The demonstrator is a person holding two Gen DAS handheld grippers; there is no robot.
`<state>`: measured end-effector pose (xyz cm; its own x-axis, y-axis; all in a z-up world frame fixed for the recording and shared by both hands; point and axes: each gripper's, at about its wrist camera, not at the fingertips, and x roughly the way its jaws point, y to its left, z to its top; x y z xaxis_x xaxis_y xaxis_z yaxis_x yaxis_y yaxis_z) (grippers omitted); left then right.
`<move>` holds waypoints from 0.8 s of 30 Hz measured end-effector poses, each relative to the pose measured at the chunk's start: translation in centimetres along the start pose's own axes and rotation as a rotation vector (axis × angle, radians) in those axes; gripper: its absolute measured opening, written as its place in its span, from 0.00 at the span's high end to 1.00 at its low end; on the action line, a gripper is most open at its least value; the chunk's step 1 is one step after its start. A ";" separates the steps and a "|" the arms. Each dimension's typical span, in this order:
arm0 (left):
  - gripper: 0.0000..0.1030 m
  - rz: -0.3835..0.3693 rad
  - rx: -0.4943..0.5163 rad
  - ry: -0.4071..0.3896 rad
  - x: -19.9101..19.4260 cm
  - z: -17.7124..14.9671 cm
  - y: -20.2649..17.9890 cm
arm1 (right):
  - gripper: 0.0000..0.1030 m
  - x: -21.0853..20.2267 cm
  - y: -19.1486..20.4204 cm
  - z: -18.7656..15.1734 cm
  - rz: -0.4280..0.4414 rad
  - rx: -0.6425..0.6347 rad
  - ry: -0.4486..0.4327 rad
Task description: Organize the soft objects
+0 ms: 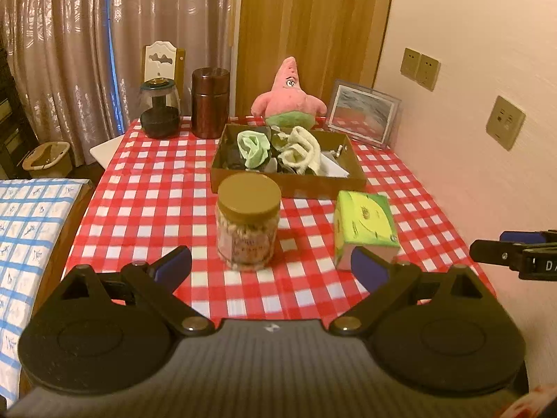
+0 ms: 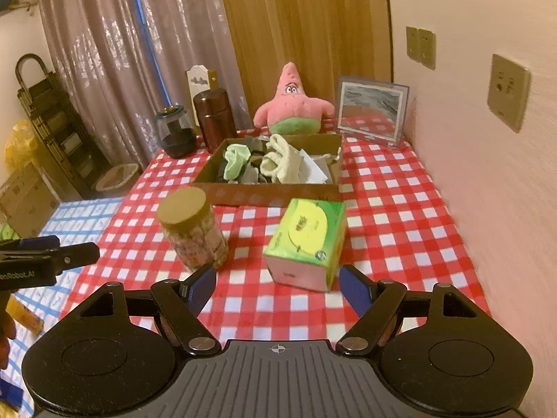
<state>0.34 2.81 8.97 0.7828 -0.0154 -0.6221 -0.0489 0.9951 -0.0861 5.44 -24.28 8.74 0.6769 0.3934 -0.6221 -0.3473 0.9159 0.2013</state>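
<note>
Right now I have both the left tongs [image 1: 271, 268] and the right tongs [image 2: 276, 287] spread wide and empty above the near edge of the worktop [image 1: 146, 188]. Rolled socks [image 1: 254, 144] and cloths lie piled in the cardboard box [image 1: 289, 183] toward the far side, with the pink plush star [image 1: 289, 95] upright just behind it, and a jar [image 1: 249, 221] and tissue box [image 1: 365, 226] in front.

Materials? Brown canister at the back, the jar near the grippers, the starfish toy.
Canister: looks like dark polished wood; glossy streaks and grain-like banding, though lacquered metal is possible. Jar: clear plastic or glass, contents show through; matte tan lid, probably plastic. Starfish toy: pink plush fabric, fuzzy surface.
</note>
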 end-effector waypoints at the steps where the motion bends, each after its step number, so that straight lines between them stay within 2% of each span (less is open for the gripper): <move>1: 0.06 -0.004 -0.006 0.003 -0.4 -0.5 -0.1 | 0.25 -0.5 0.1 -0.5 -0.007 -0.005 -0.002; 5: 0.06 -0.028 -0.018 0.021 -1.6 -2.4 -0.7 | 0.25 -2.2 0.4 -2.5 -0.007 -0.012 -0.002; 12: 0.06 -0.013 -0.010 0.012 -4.2 -5.1 -2.3 | 0.25 -4.5 0.8 -5.2 0.020 0.004 -0.003; 24: 0.06 -0.012 -0.005 -0.003 -7.2 -7.2 -3.3 | 0.25 -7.7 2.7 -7.8 0.034 -0.025 -0.030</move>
<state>-9.60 -1.07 8.14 0.7851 -0.0270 -0.6187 -0.0423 0.9944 -0.0971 -5.80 -25.42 8.17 0.6834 0.4265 -0.5926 -0.3861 0.9000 0.2024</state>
